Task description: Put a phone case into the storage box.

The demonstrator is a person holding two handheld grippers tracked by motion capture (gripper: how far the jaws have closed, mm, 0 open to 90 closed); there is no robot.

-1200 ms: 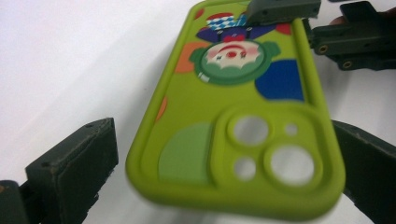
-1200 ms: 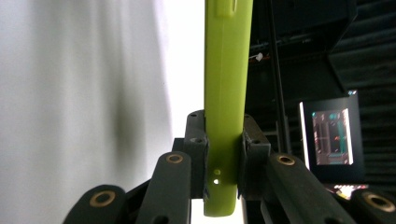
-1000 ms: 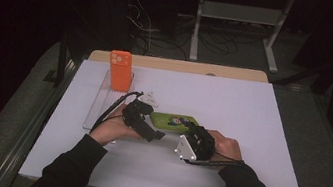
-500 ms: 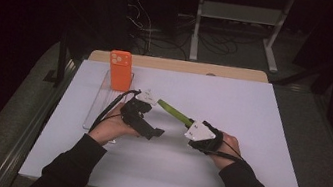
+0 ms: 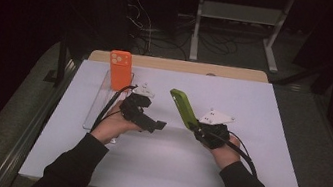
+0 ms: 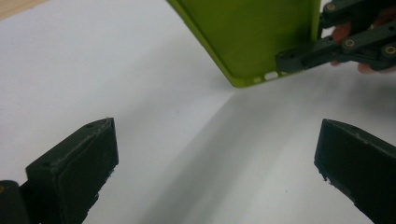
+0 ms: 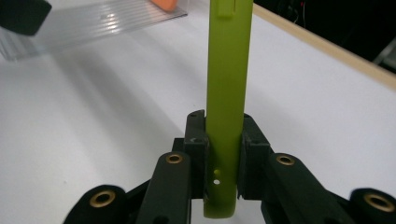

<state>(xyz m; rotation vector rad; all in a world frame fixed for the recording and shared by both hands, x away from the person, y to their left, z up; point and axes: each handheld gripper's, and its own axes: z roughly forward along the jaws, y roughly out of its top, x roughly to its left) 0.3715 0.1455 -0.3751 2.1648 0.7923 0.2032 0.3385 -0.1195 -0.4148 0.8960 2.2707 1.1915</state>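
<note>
The right gripper is clamped on the near end of a lime-green soft phone case, held tilted above the white table; the left gripper, near its left, has jaws wide apart.

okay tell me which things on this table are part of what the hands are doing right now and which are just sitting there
In use:
- green phone case, clamped upright in the right gripper
- left gripper, open, facing the case

Sitting by:
- orange phone
- clear stand under it
- white table

Lime-green phone case, tilted upright above the white table, lower end clamped.
</note>
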